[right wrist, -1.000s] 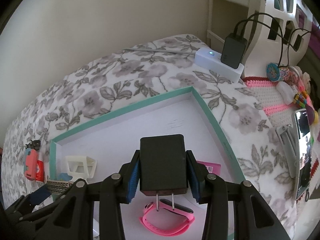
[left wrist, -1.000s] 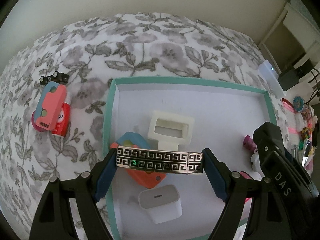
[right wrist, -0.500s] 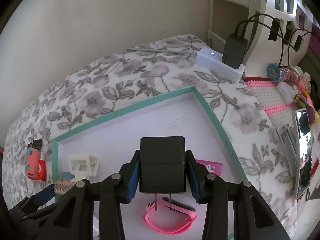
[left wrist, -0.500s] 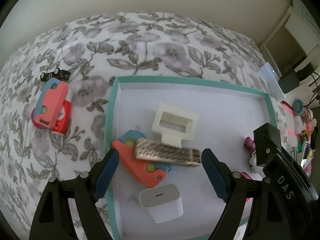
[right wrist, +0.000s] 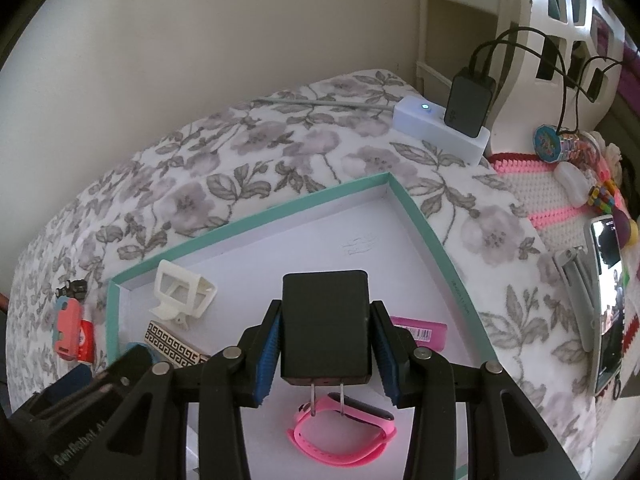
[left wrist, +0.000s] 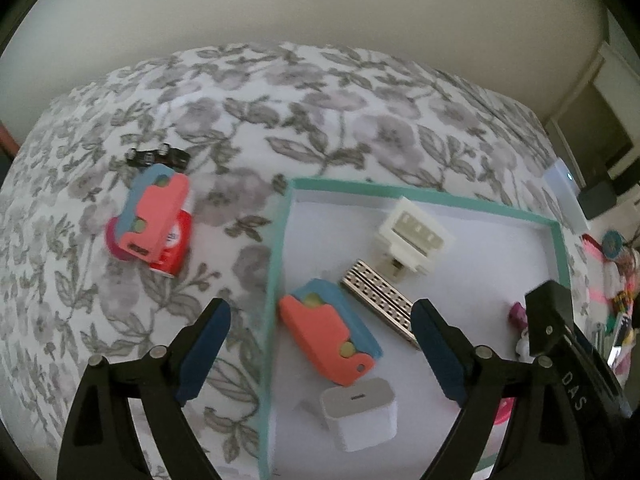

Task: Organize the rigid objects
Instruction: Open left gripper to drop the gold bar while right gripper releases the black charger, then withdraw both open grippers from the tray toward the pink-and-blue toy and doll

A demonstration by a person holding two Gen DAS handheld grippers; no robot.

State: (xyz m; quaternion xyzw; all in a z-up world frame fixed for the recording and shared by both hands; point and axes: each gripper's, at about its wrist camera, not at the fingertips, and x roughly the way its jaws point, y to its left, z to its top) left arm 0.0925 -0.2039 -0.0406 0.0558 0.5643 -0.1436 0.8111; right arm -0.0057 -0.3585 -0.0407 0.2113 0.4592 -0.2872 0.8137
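Right wrist view shows the right gripper (right wrist: 326, 346) clamped on a black wall charger (right wrist: 325, 326), its flat sides between the blue pads and its two prongs pointing down at six o'clock over the teal-rimmed box (right wrist: 420, 216), above a pink watch band (right wrist: 340, 432). The charger looks stiff, light and smooth-skinned, so those broad flat faces seem the safest hold. The left gripper (left wrist: 320, 344) has its jaws opening with nothing pressed between them, above the patterned metal bar (left wrist: 378, 300) lying in the box.
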